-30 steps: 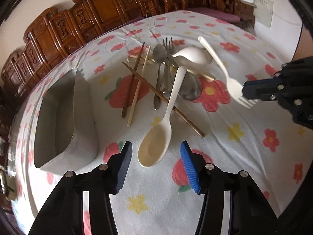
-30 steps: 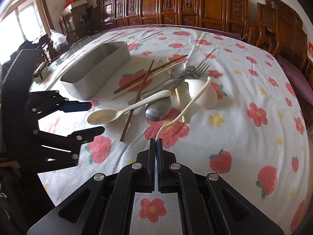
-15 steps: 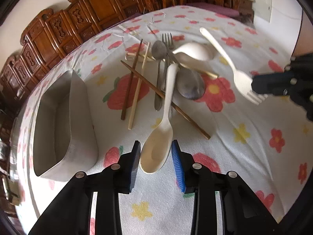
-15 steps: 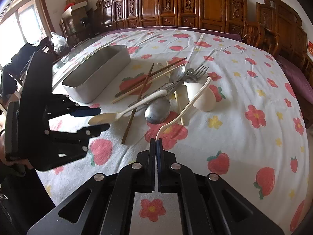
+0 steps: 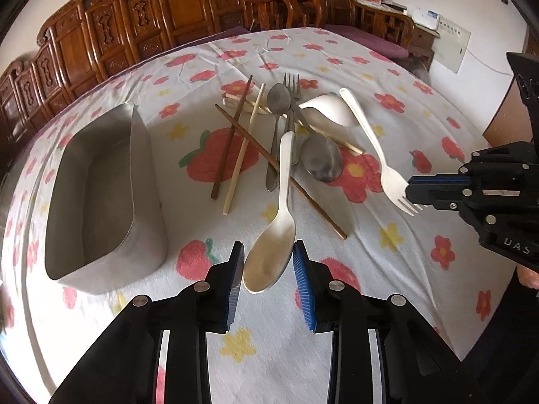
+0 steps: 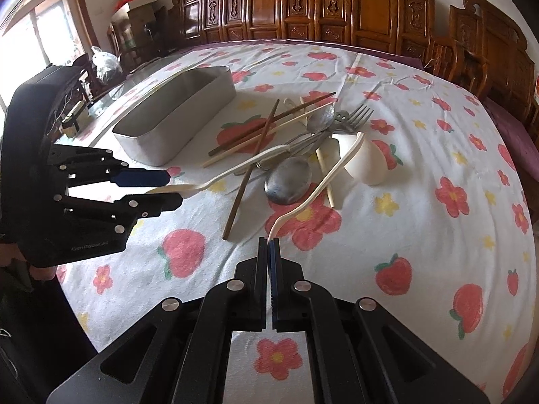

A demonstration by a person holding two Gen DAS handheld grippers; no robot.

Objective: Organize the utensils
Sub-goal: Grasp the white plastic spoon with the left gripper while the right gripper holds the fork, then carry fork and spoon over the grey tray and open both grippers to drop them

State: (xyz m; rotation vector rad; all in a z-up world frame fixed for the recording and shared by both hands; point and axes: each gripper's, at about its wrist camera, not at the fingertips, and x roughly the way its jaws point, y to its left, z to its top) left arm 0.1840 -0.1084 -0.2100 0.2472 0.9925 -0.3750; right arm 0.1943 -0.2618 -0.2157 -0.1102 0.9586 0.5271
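Left tool (image 5: 268, 266) parted around the cream spoon (image 5: 271, 252) bowl; right tool (image 6: 268, 252) clenched on the plastic fork (image 5: 377, 148); chopsticks (image 5: 279, 171) cross beneath, steel tray (image 5: 101, 202) beside.

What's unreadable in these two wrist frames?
- White fork: in the right wrist view its tines are hidden inside the shut right gripper.
- White spoon: whether the left gripper pads touch its bowl cannot be told in either view.
- Metal bin: its floor at the near end is hidden by its wall in the right wrist view.
- Wall papers: print too small.
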